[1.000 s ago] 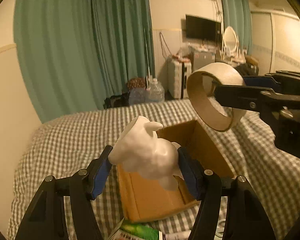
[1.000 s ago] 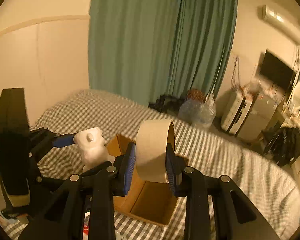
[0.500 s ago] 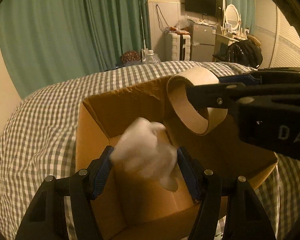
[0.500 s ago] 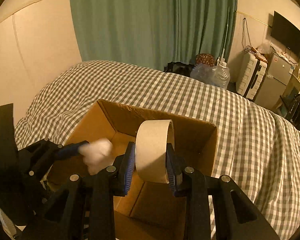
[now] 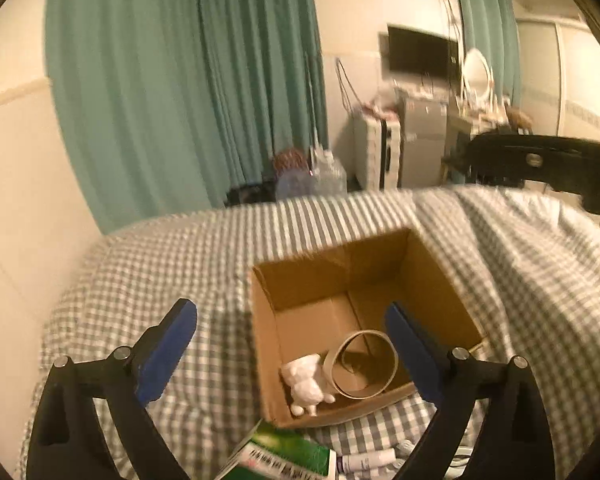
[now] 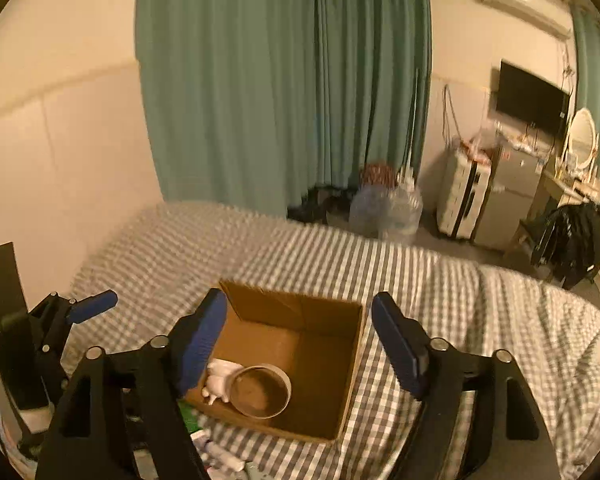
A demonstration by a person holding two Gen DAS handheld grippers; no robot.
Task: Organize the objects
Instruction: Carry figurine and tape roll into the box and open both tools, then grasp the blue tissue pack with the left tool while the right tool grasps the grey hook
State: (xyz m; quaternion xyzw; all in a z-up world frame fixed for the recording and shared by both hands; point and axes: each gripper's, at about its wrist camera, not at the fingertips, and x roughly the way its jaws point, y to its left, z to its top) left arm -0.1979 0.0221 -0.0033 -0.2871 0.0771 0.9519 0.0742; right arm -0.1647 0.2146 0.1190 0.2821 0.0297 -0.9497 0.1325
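An open cardboard box (image 5: 432, 264) (image 6: 354, 364) sits on the checked bed. Inside it, at the near corner, a white figurine (image 5: 306, 384) (image 6: 218, 386) lies beside a roll of tape (image 5: 364, 364) (image 6: 260, 390) that rests flat. My left gripper (image 5: 292, 352) hovers open above the box's near edge, nothing between its blue pads. My right gripper (image 6: 298, 344) is open too, held over the box with empty fingers. The left gripper's fingers (image 6: 92, 306) show at the left edge of the right wrist view.
A green package (image 5: 284, 454) and small tubes (image 5: 368, 460) lie on the bed in front of the box. Checked bedding (image 6: 480, 304) spreads to the right and behind. A wall runs along the left; curtains, bottles and furniture stand beyond the bed.
Both grippers opened and let go: the figurine and the tape roll now lie in the box. Both grippers have pulled up and back from the box.
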